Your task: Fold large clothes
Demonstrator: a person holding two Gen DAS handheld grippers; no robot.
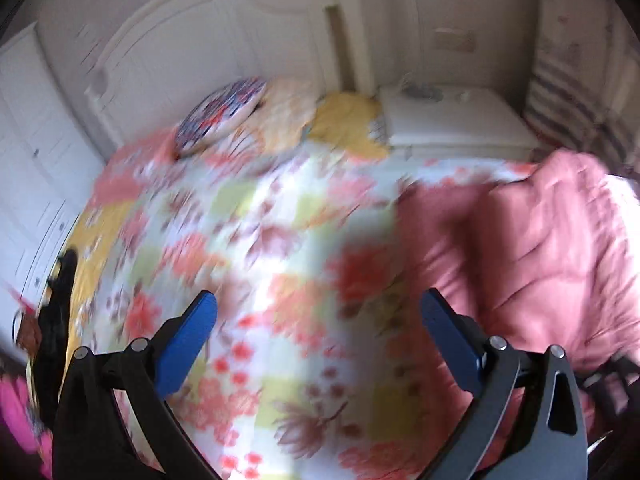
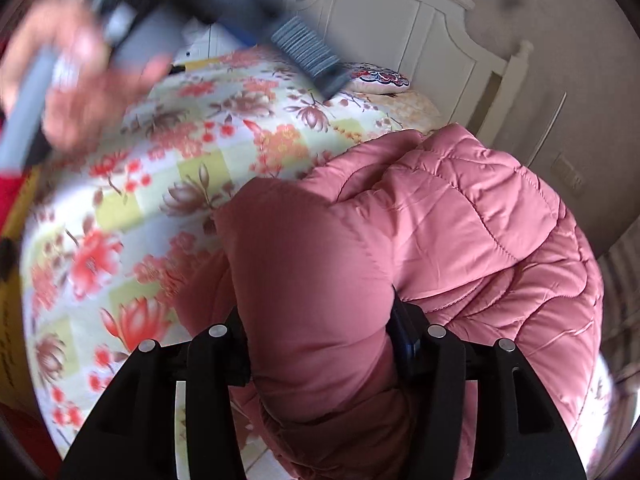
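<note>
The right gripper (image 2: 320, 344) is clamped on a thick fold of the pink quilted jacket (image 2: 460, 232), its fingers buried in the padding at the jacket's near end, while the bulk of the jacket lies heaped on the floral bedspread (image 2: 132, 184), toward the bed's right side. The left gripper (image 1: 318, 320) hangs wide open above the bedspread just left of the jacket, holding nothing. To do this fold well, I would judge the right grip should stay firm on the puffy fabric, which looks slippery and springy, and the left should take a matching edge so the panel carries over flat rather than bunching. Beyond the jacket, a patterned round cushion (image 1: 222, 114) and a yellow cloth (image 1: 348, 120) sit near the white headboard (image 1: 208, 40), with a white nightstand (image 1: 452, 120) beside them; none crowds the jacket. The left-wrist view is badly blurred, so fine detail there is uncertain.
</note>
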